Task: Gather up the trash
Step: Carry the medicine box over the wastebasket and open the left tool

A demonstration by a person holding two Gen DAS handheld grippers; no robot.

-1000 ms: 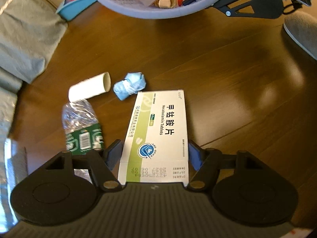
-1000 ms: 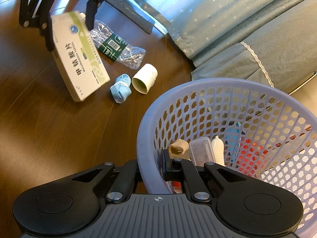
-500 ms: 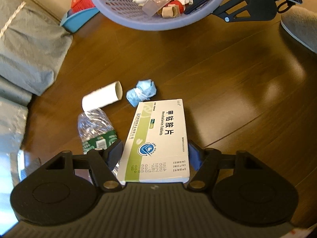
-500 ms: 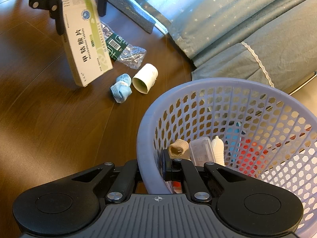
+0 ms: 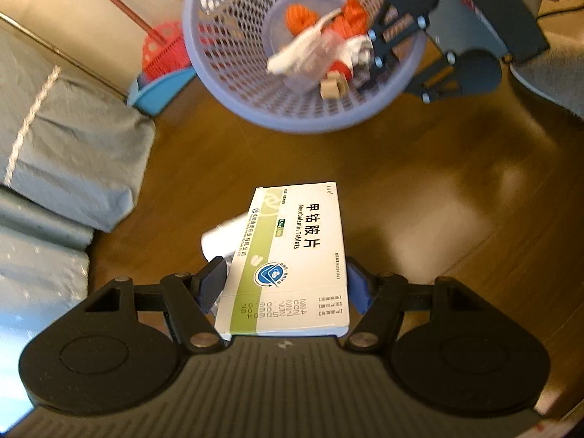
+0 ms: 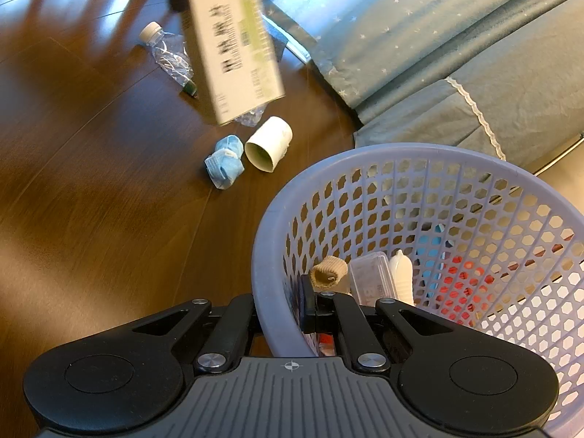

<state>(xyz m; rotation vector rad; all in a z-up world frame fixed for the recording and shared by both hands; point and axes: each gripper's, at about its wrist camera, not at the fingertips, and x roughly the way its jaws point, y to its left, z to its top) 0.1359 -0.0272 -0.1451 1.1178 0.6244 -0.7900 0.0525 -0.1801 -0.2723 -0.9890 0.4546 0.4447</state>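
My left claw grips a flat white-and-green cardboard medicine box above the wooden floor. My right claw pinches the rim of the lavender perforated plastic basket.

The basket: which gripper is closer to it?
Right. The right gripper is clamped on the basket rim. The left gripper holds the box over the floor, short of it.

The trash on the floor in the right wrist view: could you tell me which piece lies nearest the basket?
The white cardboard tube, lying on its side with its open end showing. The crumpled blue mask sits just beyond it and the crushed plastic bottle farther from the basket.
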